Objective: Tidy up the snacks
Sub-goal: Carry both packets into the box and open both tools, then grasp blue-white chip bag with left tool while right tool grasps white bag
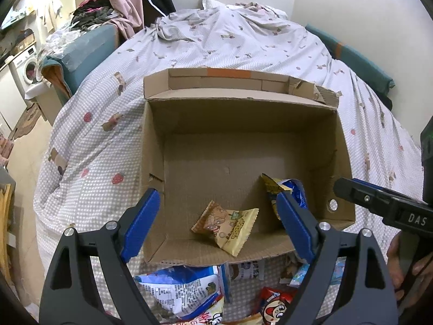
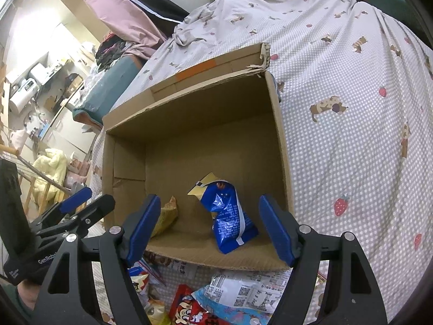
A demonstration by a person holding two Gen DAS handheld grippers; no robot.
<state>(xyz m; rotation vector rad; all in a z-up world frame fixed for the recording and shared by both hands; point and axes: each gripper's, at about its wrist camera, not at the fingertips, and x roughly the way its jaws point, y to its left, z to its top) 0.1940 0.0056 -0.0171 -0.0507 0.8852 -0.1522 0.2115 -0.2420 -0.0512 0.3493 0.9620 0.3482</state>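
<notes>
1. Left gripper (image 1: 219, 226): released, blue pads spread wide, nothing between them but air; seen low in the left wrist frame, poised over the near edge of the cardboard box (image 1: 245, 124).
2. Right gripper (image 2: 209, 228): likewise released, pads apart at lower centre of the right wrist frame, not pressing on anything; blue snack bag (image 2: 230, 216) visible in the gap but lying loose on the box floor.
3. Cardboard box: open-topped, resting on a checked bedspread (image 1: 89, 149) with strawberry and dog prints; far flap folded back, orange tape strip at upper centre of the box.
4. Inside the box, left wrist view: tan-and-yellow snack packet (image 1: 226, 227) flat on the floor near the front wall, lower centre of frame; blue snack bag to its right, partly hidden behind the right pad.
5. Same packet in the right wrist view: only a yellow corner showing, just right of the left pad.
6. Outside the box, bottom of both frames: loose snack pile (image 1: 194, 292) on the bedspread, touching the front wall; white-and-blue bag, red packet with a cartoon face (image 2: 189, 311), others overlapping.
7. Right edge of the left wrist frame: other gripper's black finger entering, with part of a hand (image 1: 406, 270) below it.
</notes>
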